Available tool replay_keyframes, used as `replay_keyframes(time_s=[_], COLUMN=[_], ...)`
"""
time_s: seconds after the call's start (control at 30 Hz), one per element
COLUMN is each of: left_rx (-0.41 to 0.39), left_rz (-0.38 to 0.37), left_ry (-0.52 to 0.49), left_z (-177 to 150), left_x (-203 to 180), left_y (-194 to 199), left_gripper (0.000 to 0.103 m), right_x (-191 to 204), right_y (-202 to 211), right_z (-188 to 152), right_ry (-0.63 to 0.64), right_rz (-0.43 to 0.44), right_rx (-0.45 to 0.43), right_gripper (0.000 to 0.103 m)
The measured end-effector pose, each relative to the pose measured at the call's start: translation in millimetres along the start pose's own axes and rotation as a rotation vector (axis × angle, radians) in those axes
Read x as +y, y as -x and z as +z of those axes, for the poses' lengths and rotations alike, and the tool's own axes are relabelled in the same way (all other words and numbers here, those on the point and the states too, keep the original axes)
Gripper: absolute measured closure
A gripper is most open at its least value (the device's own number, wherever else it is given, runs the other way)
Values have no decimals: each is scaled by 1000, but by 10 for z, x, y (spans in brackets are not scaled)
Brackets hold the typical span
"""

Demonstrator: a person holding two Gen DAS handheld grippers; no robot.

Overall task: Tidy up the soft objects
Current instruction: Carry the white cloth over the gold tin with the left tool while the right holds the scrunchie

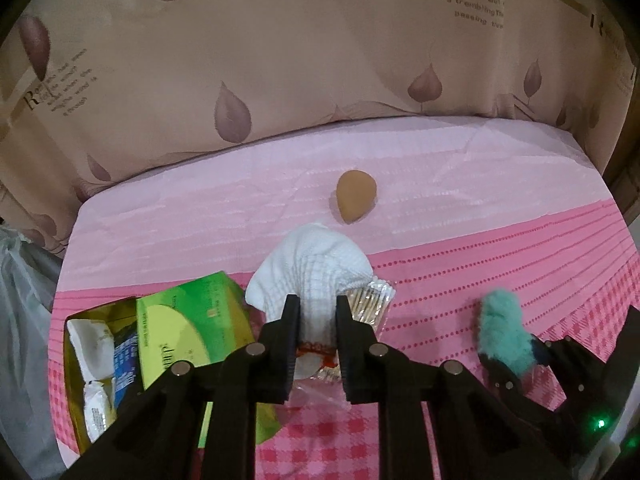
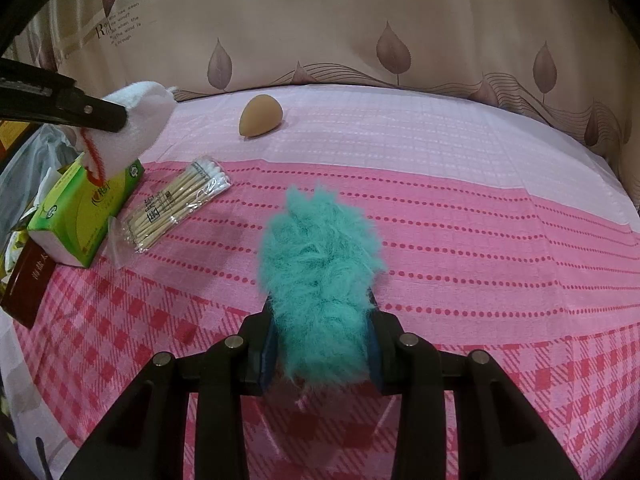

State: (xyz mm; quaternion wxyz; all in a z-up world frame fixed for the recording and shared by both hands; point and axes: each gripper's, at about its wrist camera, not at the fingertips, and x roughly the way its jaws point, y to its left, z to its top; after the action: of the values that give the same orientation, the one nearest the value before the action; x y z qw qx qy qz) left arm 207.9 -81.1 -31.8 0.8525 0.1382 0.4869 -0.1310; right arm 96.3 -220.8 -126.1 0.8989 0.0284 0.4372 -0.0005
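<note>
**Two soft things held, one sponge left on the cloth**

Two grippers each held something soft above the pink cloth [image 2: 460, 208], which covered the table and ran from pale pink at the far side to checks at the near side. Taking the green box [image 2: 86, 216] as landmark: it lay at the cloth's left edge, with a dark red box [image 2: 26, 288] just nearer the camera and touching it, and a packet of cotton swabs [image 2: 180, 204] just to its right.

Directly above the green box hung the white towel [image 1: 310, 276], bunched, with a red loop dangling; the left gripper [image 1: 318, 320] was clamped on its lower part. It looked light and limp, so it would sag and swing from any pinch; a hold on the thick bunched middle seemed safest.

Well to the right of the green box, the right gripper [image 2: 320, 344] was closed on the teal fluff [image 2: 320, 264], whose long pile stuck out past the fingers. Its pile would likely compress and slip, so the grip needed to reach the core.

Beyond the swabs, far from the green box, the tan sponge [image 2: 261, 115] lay free on the pale cloth. Judged springy and egg-shaped, it should be pinched across its widest part.
</note>
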Motion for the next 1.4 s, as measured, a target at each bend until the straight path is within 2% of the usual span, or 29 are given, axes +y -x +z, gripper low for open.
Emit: replay_keyframes(time_s=[0.67, 1.1, 1.4], left_rx=[-63, -62, -30], left_rz=[50, 128, 169], left_ry=[76, 177, 247], left_z=[-155, -312, -482], left_x=[654, 1450, 1921], left_y=[470, 594, 488], left_gripper=[86, 86, 86], right_x=[15, 19, 14], right_y=[-2, -1, 3], right_z=[6, 7, 7], right_ry=[7, 8, 8], right_rz=[-4, -5, -5], right_rx=[1, 2, 2], right_gripper=[67, 67, 67])
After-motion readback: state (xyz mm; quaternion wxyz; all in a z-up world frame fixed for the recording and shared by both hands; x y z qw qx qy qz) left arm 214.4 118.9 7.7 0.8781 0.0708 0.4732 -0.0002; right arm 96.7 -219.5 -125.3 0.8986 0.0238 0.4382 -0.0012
